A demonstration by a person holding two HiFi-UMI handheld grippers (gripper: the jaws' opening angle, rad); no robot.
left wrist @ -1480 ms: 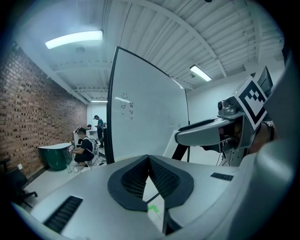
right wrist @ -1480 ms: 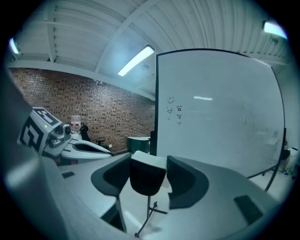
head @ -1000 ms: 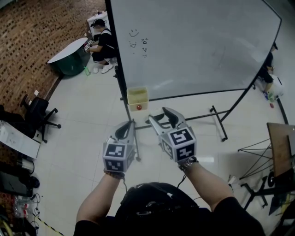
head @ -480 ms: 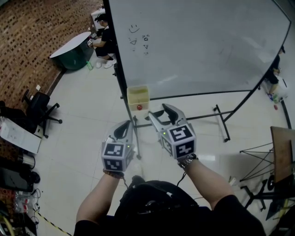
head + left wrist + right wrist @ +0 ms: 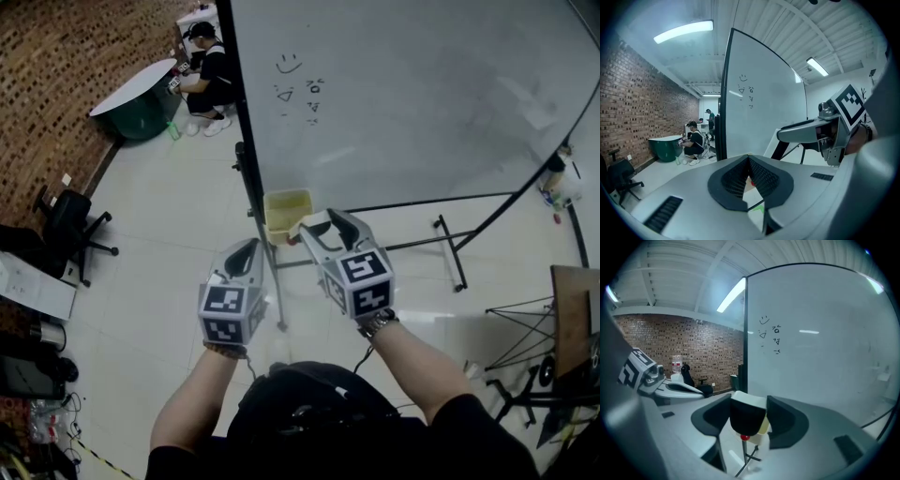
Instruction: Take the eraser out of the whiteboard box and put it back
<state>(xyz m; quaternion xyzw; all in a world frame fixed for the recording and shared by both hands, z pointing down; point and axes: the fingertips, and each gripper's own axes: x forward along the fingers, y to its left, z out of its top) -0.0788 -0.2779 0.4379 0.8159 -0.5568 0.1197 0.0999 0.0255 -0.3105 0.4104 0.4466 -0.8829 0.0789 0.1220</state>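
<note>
My right gripper is shut on the eraser, a block with a white back and black felt that fills the gap between the jaws. Just past it hangs the yellowish whiteboard box at the lower left corner of the whiteboard. In the right gripper view the box peeks out behind the eraser, with a red knob below it. My left gripper is shut and empty, hanging to the left of and nearer than the box; its jaws meet at the tip.
The whiteboard's black stand legs spread across the tiled floor. A person sits by a green round table at the far left. An office chair stands at the left and a folding table at the right.
Both grippers have moved forward toward the whiteboard. The right gripper's tip with the eraser now overlaps the box, and the red knob below the box is hidden in the head view.
</note>
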